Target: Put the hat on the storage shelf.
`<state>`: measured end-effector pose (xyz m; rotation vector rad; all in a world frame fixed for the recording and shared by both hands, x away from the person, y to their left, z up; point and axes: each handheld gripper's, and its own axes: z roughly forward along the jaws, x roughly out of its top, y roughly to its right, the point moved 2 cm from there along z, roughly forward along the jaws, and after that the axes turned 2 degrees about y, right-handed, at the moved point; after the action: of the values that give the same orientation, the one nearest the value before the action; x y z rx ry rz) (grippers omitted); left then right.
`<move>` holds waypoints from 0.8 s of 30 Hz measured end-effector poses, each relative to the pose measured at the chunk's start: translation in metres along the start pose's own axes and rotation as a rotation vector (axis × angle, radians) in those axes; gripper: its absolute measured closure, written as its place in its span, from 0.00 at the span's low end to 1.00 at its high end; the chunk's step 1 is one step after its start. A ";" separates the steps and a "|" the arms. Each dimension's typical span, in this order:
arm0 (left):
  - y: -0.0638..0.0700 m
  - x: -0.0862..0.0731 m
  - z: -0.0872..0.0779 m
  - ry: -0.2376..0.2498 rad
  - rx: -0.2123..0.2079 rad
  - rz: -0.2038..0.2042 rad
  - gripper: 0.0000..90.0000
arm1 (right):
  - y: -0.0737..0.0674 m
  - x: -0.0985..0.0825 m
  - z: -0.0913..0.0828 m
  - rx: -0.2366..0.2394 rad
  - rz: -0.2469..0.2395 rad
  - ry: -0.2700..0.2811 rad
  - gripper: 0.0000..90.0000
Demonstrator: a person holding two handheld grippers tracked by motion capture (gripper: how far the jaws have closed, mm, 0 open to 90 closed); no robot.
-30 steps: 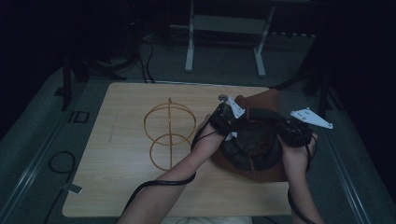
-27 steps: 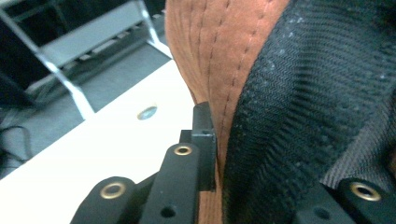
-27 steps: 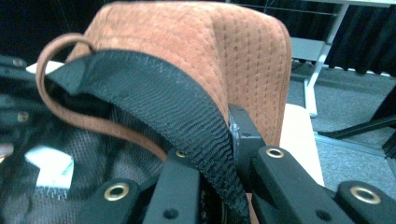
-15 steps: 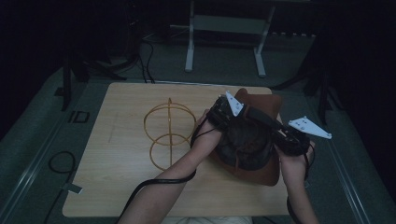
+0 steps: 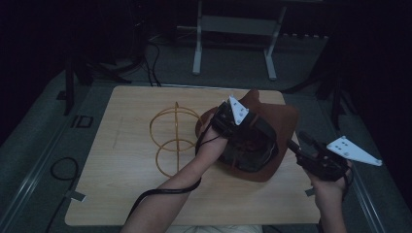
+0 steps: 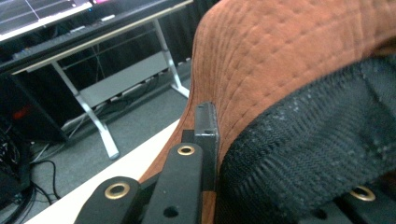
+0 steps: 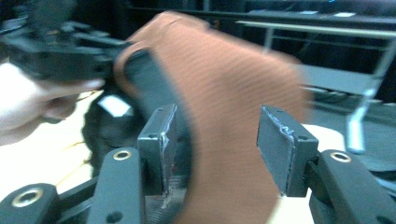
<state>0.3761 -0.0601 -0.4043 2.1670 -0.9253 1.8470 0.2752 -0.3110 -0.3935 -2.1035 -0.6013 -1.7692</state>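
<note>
A brown felt hat [image 5: 276, 120] with a black mesh lining [image 5: 248, 145] is tilted up over the right half of the table. My left gripper [image 5: 229, 120] is shut on its brim at the hat's left side; in the left gripper view one finger [image 6: 206, 128] presses against the stitched brown brim [image 6: 289, 60]. My right gripper [image 5: 297, 145] stands open just right of the hat, apart from it. In the right gripper view the blurred hat [image 7: 224, 70] lies beyond its open jaws [image 7: 215, 140], with the left gripper [image 7: 56, 51] holding it at the far left.
A gold wire stand [image 5: 172, 138] of two rings and an upright rod stands on the wooden table [image 5: 121, 194], left of the hat. Black cables [image 5: 63, 170] lie on the floor at the left. A metal desk frame [image 5: 233, 29] stands beyond the table's far edge.
My right gripper has let go of the hat and drawn back to the right, now open. The left gripper has tipped the hat up and kept hold of its brim.
</note>
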 end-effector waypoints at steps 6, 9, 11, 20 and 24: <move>-0.001 -0.004 -0.013 0.087 -0.072 -0.013 0.96 | 0.035 0.003 -0.013 -0.090 -0.011 -0.022 0.55; 0.000 -0.007 -0.023 0.167 -0.144 0.004 0.96 | 0.052 0.002 -0.010 -0.073 -0.049 -0.044 0.55; 0.000 -0.010 -0.028 0.196 -0.189 0.018 0.96 | 0.066 0.002 -0.007 -0.057 -0.017 -0.060 0.55; -0.002 -0.022 -0.040 0.295 -0.396 0.033 0.95 | 0.060 -0.014 0.018 0.054 0.035 -0.106 0.55; 0.012 -0.018 -0.048 0.328 -0.465 0.093 0.95 | 0.046 -0.021 0.031 0.130 0.052 -0.117 0.54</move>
<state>0.3281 -0.0402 -0.4128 1.5227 -1.2417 1.7336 0.3222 -0.3372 -0.4190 -2.1245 -0.6673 -1.5446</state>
